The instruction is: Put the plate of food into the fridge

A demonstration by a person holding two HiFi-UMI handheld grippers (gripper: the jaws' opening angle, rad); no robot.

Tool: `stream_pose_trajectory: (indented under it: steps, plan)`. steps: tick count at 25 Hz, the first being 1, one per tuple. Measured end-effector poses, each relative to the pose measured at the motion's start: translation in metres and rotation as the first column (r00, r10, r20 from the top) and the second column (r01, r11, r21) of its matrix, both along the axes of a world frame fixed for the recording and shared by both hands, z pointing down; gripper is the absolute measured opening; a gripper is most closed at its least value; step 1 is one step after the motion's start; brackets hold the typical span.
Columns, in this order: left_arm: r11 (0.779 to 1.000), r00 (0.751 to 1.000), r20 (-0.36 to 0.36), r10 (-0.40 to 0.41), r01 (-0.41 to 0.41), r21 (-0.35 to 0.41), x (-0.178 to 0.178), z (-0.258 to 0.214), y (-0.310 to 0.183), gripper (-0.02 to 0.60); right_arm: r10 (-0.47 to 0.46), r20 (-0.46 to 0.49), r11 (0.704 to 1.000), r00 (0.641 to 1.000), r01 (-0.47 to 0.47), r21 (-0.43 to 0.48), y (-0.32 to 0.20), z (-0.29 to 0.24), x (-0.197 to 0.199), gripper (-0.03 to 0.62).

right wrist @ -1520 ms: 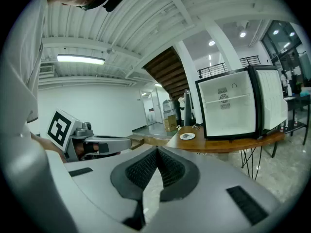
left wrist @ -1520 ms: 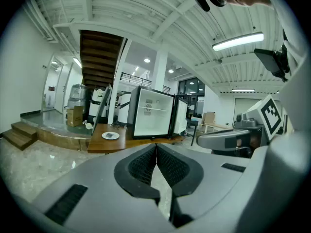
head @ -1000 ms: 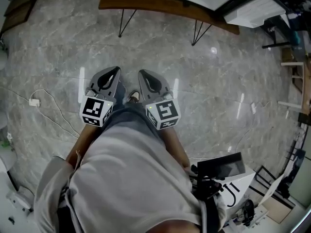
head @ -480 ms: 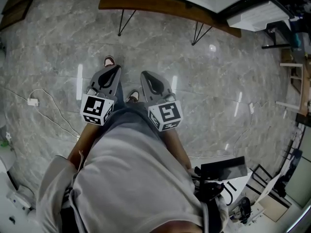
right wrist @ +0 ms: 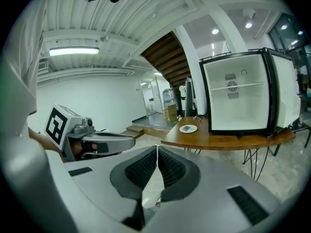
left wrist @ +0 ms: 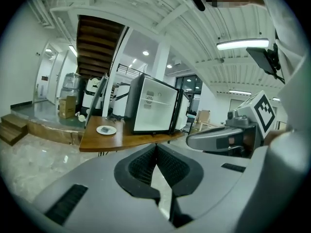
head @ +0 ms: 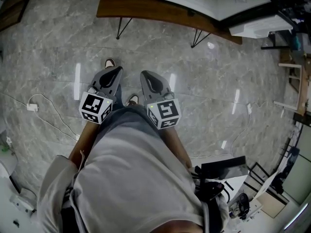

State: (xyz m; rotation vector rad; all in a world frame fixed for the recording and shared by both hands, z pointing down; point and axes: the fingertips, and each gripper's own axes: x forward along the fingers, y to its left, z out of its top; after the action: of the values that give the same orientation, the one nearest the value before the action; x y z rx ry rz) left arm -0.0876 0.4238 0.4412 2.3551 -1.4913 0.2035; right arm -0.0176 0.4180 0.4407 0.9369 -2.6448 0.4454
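I am holding both tools low in front of the person's body, side by side. The left hand-held gripper (head: 115,71) and the right hand-held gripper (head: 145,74) are each pressing their jaws together at the tips, with nothing between them.

Well ahead of both, past bare marble floor (head: 218,81), the plate (right wrist: 188,128) is sitting on the wooden tabletop (right wrist: 228,140) with a small dark item on it. It is lying just left of the fridge (right wrist: 243,98), which is showing its white inside and one shelf. Thin black hairpin legs (head: 122,23) are carrying the tabletop. A white cable (head: 43,101) is trailing over the floor, left of the left hand-held gripper. A wooden staircase (left wrist: 99,42) and a cardboard box (left wrist: 68,107) are standing farther back. Print on the fridge's back wall is showing too small to read.
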Motion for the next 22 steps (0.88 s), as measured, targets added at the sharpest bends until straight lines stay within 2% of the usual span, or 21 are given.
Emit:
stream_pose_trajectory:
  steps: [7, 13, 17, 22]
  plan:
    - [0.999, 0.998, -0.063, 0.011, -0.013, -0.031, -0.064, -0.001, -0.092, 0.018, 0.058, -0.023, 0.997, 0.998, -0.059, -0.050, -0.090, 0.006, -0.054, 0.020]
    - [0.998, 0.986, -0.164, -0.005, -0.006, -0.064, -0.152, -0.002, -0.169, 0.018, 0.094, -0.027, 0.992, 0.995, -0.096, -0.087, -0.165, 0.008, -0.128, 0.020]
    - [0.998, 0.984, -0.178, -0.026, 0.016, -0.057, -0.218, -0.007, -0.219, 0.018, 0.118, -0.052, 0.985, 0.992, -0.123, -0.117, -0.208, 0.013, -0.179, 0.020]
    - [0.998, 0.981, -0.189, -0.039, 0.029, -0.055, -0.289, -0.010, -0.275, 0.018, 0.093, -0.085, 0.987, 0.992, -0.103, -0.125, -0.256, 0.015, -0.250, 0.020]
